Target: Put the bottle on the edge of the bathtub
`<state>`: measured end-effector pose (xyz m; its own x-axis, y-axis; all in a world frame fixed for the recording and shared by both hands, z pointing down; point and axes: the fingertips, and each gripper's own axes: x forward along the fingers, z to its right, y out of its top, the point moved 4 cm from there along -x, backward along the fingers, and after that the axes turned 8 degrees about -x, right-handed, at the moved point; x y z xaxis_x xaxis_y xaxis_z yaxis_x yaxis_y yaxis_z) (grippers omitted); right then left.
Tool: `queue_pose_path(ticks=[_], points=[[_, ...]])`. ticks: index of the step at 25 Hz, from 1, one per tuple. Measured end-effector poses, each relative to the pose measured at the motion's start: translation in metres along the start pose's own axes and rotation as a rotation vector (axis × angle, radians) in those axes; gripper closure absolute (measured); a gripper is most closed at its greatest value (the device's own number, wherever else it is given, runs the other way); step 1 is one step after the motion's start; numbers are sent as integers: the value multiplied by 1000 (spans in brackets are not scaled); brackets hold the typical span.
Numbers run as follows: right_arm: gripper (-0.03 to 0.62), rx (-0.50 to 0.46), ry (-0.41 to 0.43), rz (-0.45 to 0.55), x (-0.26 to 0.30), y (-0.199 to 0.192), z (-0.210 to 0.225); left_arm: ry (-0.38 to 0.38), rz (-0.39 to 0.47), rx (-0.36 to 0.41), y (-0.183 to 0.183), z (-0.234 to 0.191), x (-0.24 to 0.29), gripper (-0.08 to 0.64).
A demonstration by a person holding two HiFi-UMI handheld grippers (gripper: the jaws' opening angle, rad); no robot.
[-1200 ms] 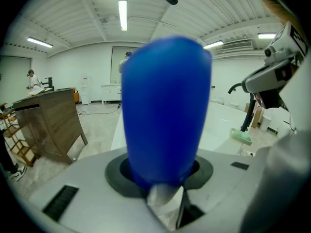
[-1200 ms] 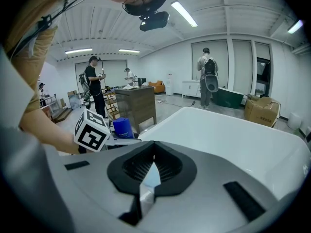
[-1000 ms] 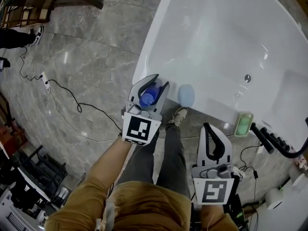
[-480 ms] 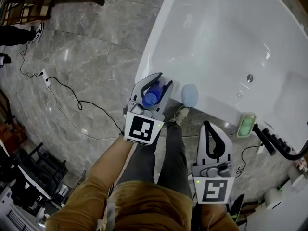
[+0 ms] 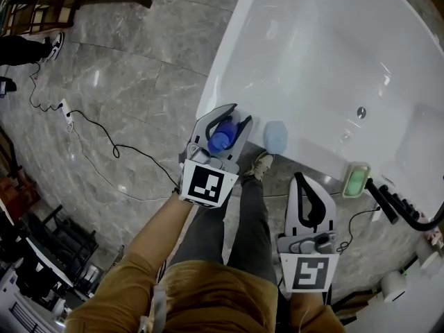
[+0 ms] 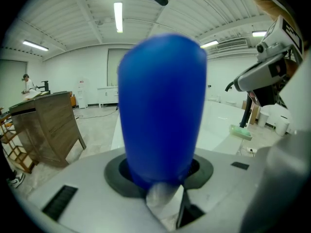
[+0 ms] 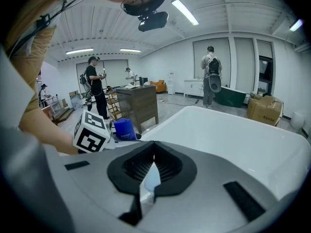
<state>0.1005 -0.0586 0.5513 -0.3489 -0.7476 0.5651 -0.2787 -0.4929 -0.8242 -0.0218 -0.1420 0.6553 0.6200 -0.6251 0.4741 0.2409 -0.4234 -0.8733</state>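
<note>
Left hand-held gripper [image 5: 234,115] clamped, right hand-held gripper [image 5: 300,179] closed empty, both tilted down

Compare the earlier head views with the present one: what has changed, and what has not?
Nothing has visibly changed. The left gripper stays shut on the blue bottle beside the bathtub edge. The right gripper stays shut and empty.
</note>
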Motion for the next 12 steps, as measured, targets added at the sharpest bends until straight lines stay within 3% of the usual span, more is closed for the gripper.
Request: queue_pose_path(ticks=[12], points=[[588, 0, -1, 1, -4, -2, 1, 1, 9, 3, 3, 1, -1, 420]])
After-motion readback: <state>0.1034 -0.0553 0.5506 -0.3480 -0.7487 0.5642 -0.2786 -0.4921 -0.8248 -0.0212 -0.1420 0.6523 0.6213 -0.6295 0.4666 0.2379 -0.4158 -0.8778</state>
